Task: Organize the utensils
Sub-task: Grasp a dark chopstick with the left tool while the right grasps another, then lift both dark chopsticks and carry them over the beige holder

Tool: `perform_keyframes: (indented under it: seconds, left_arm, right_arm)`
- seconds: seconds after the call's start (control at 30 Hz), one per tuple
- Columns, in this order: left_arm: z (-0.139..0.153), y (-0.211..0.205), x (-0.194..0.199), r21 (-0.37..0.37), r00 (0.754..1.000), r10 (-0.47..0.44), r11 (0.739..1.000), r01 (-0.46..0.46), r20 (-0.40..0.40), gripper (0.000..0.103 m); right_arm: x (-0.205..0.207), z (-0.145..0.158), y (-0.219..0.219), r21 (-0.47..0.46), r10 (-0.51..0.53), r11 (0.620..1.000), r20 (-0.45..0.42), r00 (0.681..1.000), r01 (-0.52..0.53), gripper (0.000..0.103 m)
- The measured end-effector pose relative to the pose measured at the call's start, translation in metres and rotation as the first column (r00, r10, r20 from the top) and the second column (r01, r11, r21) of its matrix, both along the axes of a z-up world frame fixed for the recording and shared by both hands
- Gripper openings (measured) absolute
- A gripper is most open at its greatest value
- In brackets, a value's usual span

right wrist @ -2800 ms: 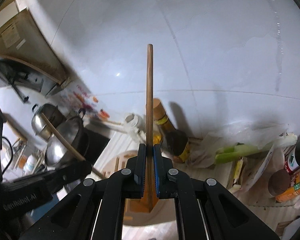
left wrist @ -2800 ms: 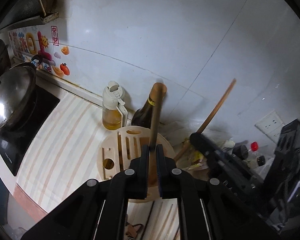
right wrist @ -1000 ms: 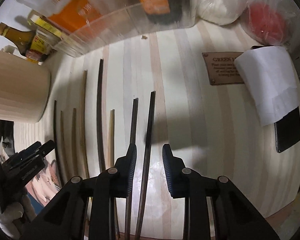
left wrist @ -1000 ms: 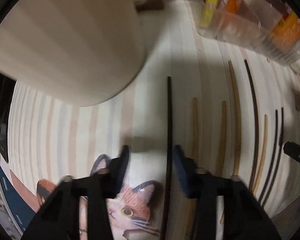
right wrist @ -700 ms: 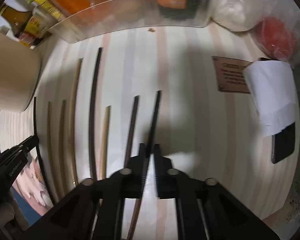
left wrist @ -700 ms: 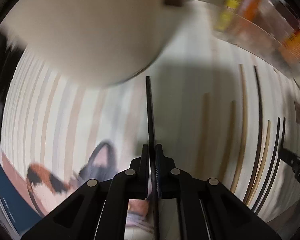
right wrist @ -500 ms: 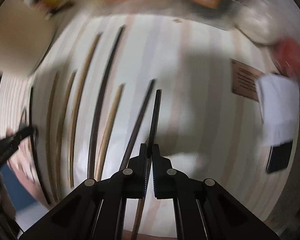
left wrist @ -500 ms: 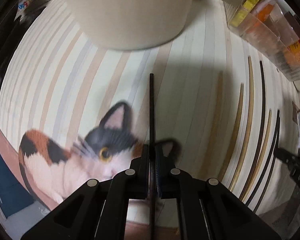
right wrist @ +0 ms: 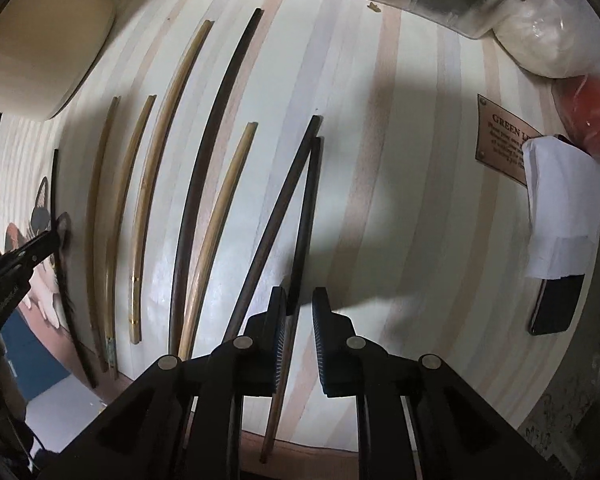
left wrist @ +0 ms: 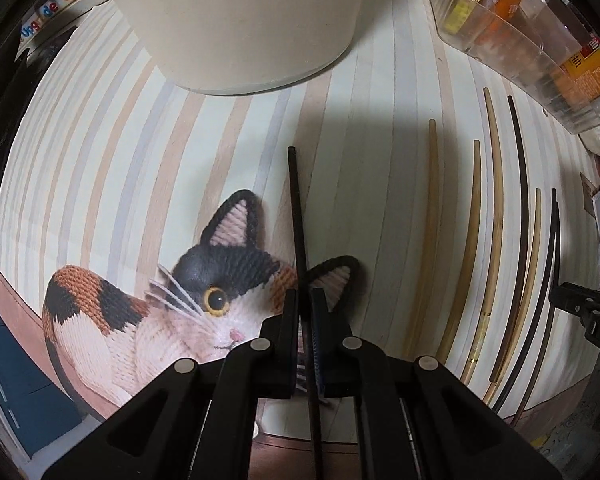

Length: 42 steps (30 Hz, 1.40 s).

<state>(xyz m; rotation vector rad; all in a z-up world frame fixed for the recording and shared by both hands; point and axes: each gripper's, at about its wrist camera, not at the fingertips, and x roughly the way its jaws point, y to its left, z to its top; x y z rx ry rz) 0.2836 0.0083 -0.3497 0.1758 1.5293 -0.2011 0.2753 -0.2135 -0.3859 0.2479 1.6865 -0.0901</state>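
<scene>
Looks barely started: striped mat (left wrist: 100, 168) with the holder (left wrist: 240, 20) standing at its far edge, and a row of loose chopsticks (right wrist: 204, 152) lying flat on it, well apart from that holder. Left gripper (left wrist: 305, 300) pressed tight on a black stick (left wrist: 297, 208) over the cat print. Right gripper (right wrist: 300, 300) opening, dark stick (right wrist: 306, 208) between its jaws, no longer pinched. Pretty much everything left to put away.

Home kitchen counter.
Chopsticks (right wrist: 216, 160) lie on a striped cat-print mat (left wrist: 100, 184); behind the mat stand sauce packets in a clear bin (left wrist: 512, 36) and a beige holder (left wrist: 240, 20).
</scene>
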Motion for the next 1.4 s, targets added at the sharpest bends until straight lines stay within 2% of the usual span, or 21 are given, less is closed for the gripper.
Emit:
perform_keyframes:
  seconds: [0.1, 0.13, 0.23, 0.43, 0.9, 1.1, 1.23, 1.4]
  left_arm:
    - [0.0, -0.003, 0.001, 0.004, 1.0, -0.004, 1.0, 0.004, 0.001, 0.004]
    - [0.001, -0.005, 0.003, 0.006, 1.0, -0.006, 1.0, 0.006, 0.002, 0.004]
    - [0.001, -0.006, 0.003, 0.006, 1.0, -0.006, 1.0, 0.006, 0.004, 0.005]
    - [0.002, -0.007, 0.002, 0.005, 1.0, -0.007, 1.0, 0.007, 0.004, 0.005]
    - [0.002, -0.006, 0.003, 0.005, 1.0, -0.005, 1.0, 0.005, 0.002, 0.005]
    - [0.002, -0.009, 0.009, 0.01, 1.0, -0.018, 1.0, 0.018, 0.004, 0.004]
    - [0.005, -0.009, 0.012, 0.007, 1.0, -0.01, 1.0, 0.01, 0.02, 0.003]
    - [0.028, 0.0, 0.001, -0.025, 0.998, -0.002, 1.0, 0.004, 0.062, 0.003]
  right_arm:
    - [0.003, 0.0, 0.002, -0.012, 0.006, 1.0, 0.011, 1.0, -0.005, 0.011]
    - [0.004, 0.0, 0.002, -0.018, 0.012, 1.0, 0.008, 1.0, -0.012, 0.006]
    - [-0.01, -0.001, 0.004, -0.016, 0.016, 1.0, 0.002, 1.0, -0.016, 0.006]
    - [-0.001, -0.006, 0.006, -0.032, 0.037, 0.999, -0.021, 0.999, -0.038, 0.006]
    - [-0.014, -0.004, -0.001, -0.04, 0.01, 0.999, -0.002, 1.0, -0.01, 0.006]
    - [-0.019, -0.009, 0.012, -0.068, 0.019, 0.998, 0.002, 1.0, -0.019, 0.007]
    - [-0.025, -0.006, 0.016, -0.085, 0.004, 0.996, 0.038, 0.999, -0.001, 0.006]
    - [-0.046, 0.006, 0.006, -0.006, -0.091, 0.996, 0.121, 0.988, 0.092, 0.005]
